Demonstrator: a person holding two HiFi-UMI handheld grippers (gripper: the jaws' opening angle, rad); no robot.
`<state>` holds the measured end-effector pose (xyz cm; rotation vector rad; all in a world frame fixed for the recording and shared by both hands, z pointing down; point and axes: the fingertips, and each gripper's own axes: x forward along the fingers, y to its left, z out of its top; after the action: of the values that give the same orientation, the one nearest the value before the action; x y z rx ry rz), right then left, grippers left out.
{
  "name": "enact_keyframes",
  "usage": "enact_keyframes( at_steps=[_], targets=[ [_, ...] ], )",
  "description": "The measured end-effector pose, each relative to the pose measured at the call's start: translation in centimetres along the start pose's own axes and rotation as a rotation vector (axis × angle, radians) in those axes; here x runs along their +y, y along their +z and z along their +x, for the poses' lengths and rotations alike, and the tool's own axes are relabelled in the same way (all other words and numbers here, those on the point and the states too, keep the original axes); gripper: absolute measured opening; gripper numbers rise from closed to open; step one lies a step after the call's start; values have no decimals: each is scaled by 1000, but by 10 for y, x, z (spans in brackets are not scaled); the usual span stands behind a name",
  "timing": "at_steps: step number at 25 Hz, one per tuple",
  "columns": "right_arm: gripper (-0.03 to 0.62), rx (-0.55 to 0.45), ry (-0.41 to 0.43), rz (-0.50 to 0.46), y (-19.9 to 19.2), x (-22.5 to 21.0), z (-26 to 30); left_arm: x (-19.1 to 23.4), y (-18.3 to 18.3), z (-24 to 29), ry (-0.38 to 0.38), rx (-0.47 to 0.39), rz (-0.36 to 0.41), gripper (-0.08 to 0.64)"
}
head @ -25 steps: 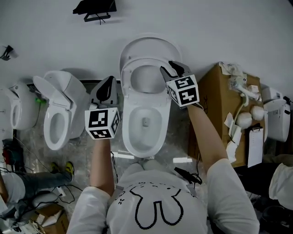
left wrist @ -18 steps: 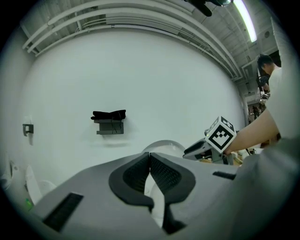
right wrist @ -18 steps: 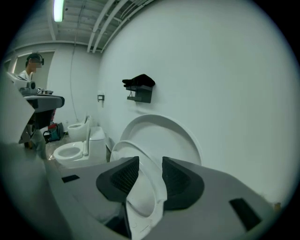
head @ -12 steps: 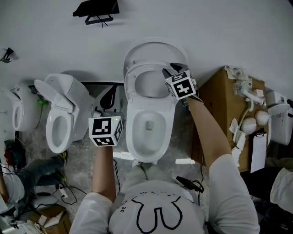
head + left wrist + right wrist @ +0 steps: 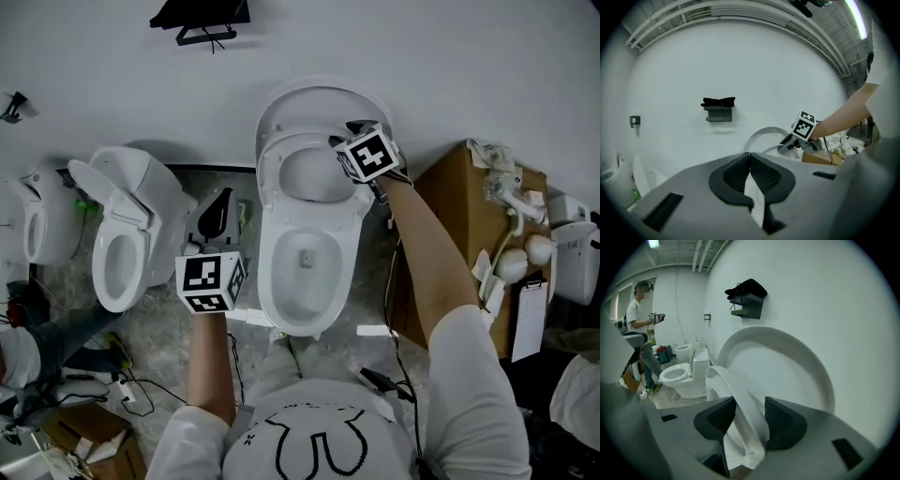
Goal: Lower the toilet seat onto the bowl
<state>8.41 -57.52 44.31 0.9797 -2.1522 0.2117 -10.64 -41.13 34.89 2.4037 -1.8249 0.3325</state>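
White seat (image 5: 269, 176): half-raised, tilted forward off lid (image 5: 319, 97), hinge end at the wall, bowl (image 5: 266, 274) below.
Right tongs (image 5: 749, 420): jaws just been opening; they loosely straddle the seat's right rim.
Left tongs (image 5: 750, 169): pressed together, empty, well left of bowl.
Nearer hand: right.

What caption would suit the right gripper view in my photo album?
Right gripper, jaws just opened, straddles the tilted toilet seat; the lid stands upright behind.
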Motion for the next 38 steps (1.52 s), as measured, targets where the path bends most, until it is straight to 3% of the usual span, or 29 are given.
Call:
enact_keyframes(
  at_steps=[8, 13, 38],
  targets=[
    [219, 10, 30, -17, -2, 7, -1, 0, -2, -4, 5, -3, -3, 10],
    [221, -23, 36, 46, -2, 12, -8, -10, -3, -6, -21, 2, 5, 11],
    [215, -32, -27, -4, -39, 85, -61, -24, -15, -83, -88, 11, 29, 10]
  ],
)
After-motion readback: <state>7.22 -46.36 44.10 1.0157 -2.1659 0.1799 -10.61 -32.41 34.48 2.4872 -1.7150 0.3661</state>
